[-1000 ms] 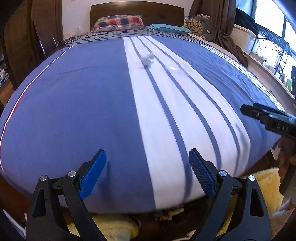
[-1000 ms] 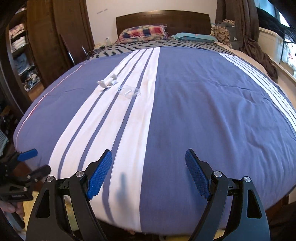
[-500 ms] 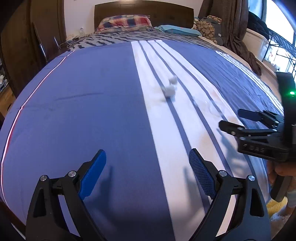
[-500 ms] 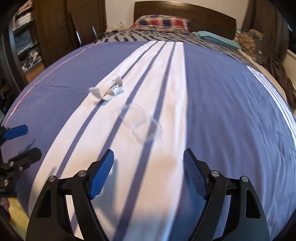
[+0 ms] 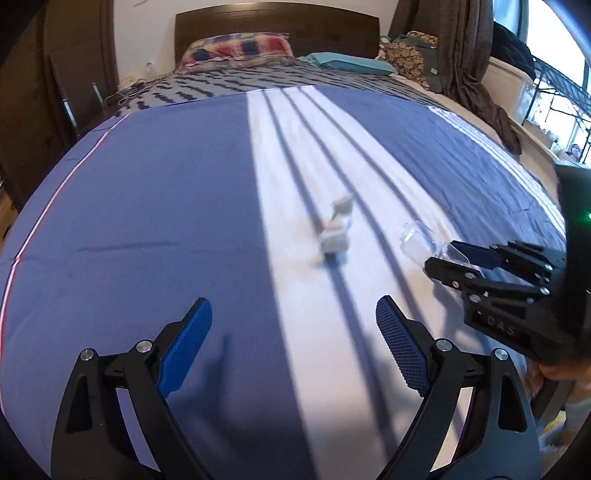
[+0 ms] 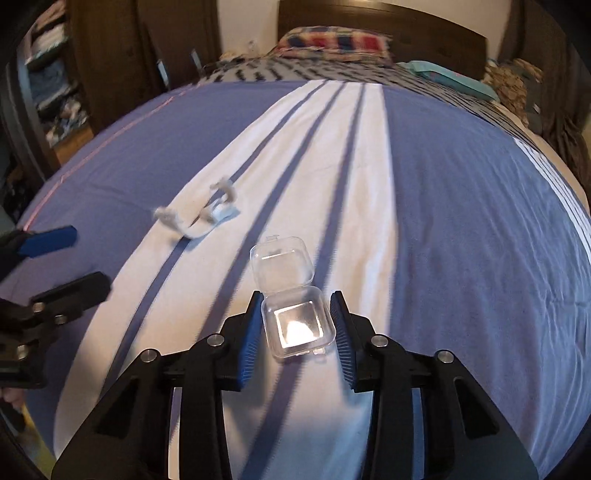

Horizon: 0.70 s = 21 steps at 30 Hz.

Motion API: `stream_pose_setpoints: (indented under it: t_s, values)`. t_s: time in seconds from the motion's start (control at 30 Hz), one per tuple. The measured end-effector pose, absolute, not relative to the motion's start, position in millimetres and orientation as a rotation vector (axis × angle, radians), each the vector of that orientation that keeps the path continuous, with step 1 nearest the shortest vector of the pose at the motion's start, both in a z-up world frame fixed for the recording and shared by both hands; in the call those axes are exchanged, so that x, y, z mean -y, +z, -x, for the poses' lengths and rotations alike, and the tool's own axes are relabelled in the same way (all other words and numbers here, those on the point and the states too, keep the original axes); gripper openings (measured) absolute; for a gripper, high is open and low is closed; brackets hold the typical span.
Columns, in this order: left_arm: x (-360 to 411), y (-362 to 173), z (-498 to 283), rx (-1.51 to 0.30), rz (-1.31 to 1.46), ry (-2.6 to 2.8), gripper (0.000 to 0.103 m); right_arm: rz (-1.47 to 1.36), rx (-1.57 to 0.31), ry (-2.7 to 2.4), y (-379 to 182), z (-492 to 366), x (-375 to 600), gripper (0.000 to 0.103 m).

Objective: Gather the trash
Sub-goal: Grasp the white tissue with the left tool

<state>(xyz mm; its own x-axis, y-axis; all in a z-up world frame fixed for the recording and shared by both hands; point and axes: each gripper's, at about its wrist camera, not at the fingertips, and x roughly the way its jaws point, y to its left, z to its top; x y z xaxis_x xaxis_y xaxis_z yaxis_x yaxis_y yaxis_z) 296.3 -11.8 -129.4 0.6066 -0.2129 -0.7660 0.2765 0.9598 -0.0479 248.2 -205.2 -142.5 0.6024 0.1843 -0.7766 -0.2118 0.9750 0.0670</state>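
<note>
A small clear plastic hinged box (image 6: 291, 295) lies open on the white stripe of the bed cover. My right gripper (image 6: 295, 325) has narrowed around its lower half, blue pads at both sides of it. In the left wrist view the box (image 5: 419, 240) sits at the tips of the right gripper (image 5: 448, 258). A crumpled white scrap of wrapper (image 6: 201, 218) lies to the left of the box; it also shows in the left wrist view (image 5: 336, 232), ahead of my left gripper (image 5: 293, 336), which is open and empty above the cover.
The blue and white striped cover (image 5: 147, 206) spans the bed. Pillows (image 5: 236, 50) and a dark headboard (image 5: 277, 22) are at the far end. A dark wardrobe (image 6: 110, 55) stands left, curtains and a window (image 5: 554, 48) right.
Both grippers have moved forward over the bed. My right gripper has narrowed from wide open around the clear box. The left gripper has stayed open and come closer to the white scrap.
</note>
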Motion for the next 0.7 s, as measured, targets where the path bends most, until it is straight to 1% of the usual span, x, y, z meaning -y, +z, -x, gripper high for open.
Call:
stream_pose_setpoints:
  t_s: [0.03,0.13,0.2,0.43,0.5,0.53,0.57,0.6,0.63,0.7]
  values:
    - [16.0,-129.6,-300.7,-0.872,-0.076,-0.293,0.084,0.014,-0.886,0.222,-140.1,-245.8,211.8,0.038]
    - [27.7,-131.5,-315.1,-0.870,-0.064,-0.313,0.073,-0.003,-0.869,0.216,-136.2,-243.2,221.9,0.038]
    - [33.2,-135.0,-324.1,-0.878,-0.059,-0.320,0.061,-0.013,-0.860,0.213,-133.6,-239.8,229.5,0.038]
    - [59.7,-153.6,-358.7,-0.925,-0.077,-0.341,0.059,-0.030,-0.852,0.197,-132.9,-227.4,250.0,0.038]
    - [63.5,-160.2,-365.5,-0.942,-0.072,-0.337,0.045,-0.029,-0.850,0.190,-134.5,-222.4,254.3,0.038]
    - [63.5,-161.4,-365.9,-0.939,-0.069,-0.333,0.042,-0.028,-0.848,0.182,-135.4,-219.8,256.7,0.038]
    - [62.7,-161.4,-365.0,-0.936,-0.063,-0.333,0.034,-0.029,-0.847,0.176,-136.5,-216.4,259.4,0.038]
    - [61.4,-160.7,-362.8,-0.936,-0.057,-0.334,0.021,-0.031,-0.847,0.173,-137.1,-213.4,261.5,0.038]
    - [59.0,-160.1,-361.1,-0.940,-0.042,-0.337,0.018,-0.036,-0.847,0.172,-137.9,-210.4,263.5,0.038]
    - [54.8,-158.7,-355.2,-0.950,-0.024,-0.343,0.017,-0.047,-0.848,0.171,-139.1,-202.4,267.6,0.038]
